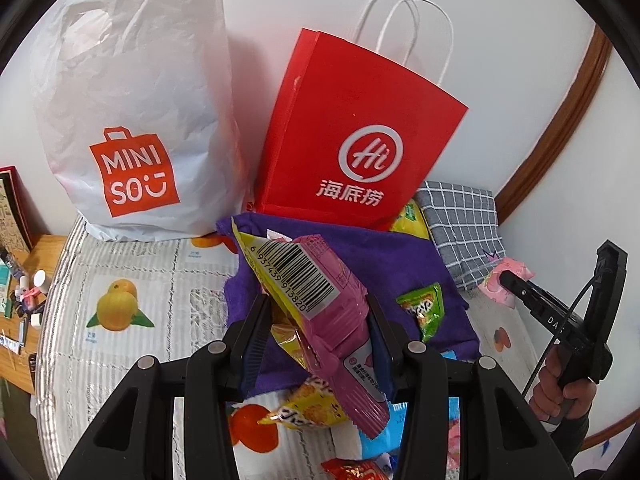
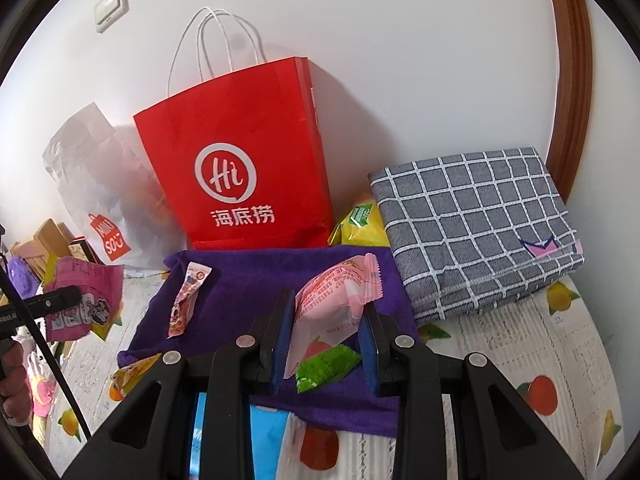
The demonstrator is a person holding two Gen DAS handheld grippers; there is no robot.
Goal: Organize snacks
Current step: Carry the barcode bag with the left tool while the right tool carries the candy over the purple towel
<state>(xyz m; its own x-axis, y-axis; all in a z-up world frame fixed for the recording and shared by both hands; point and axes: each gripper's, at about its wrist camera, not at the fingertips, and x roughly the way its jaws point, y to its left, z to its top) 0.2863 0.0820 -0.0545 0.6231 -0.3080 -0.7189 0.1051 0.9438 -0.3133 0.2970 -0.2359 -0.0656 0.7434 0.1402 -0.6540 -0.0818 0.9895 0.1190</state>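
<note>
The left gripper (image 1: 316, 332) is clamping a magenta-and-yellow packet bundle (image 1: 316, 304), and the right gripper (image 2: 326, 338) is pinching a pale pink packet (image 2: 336, 304) — both above the purple towel (image 2: 248, 276). The slick wrappers are risking a slide — loose ones could drop short of the red paper bag (image 2: 240, 160) at the far wall.

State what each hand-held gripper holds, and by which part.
The left hand-held gripper clamps a magenta-and-yellow snack packet across its lower middle. The right hand-held gripper clamps a pale pink snack packet across its lower half.

bright, sharp, fisheye-warped dark edges
</note>
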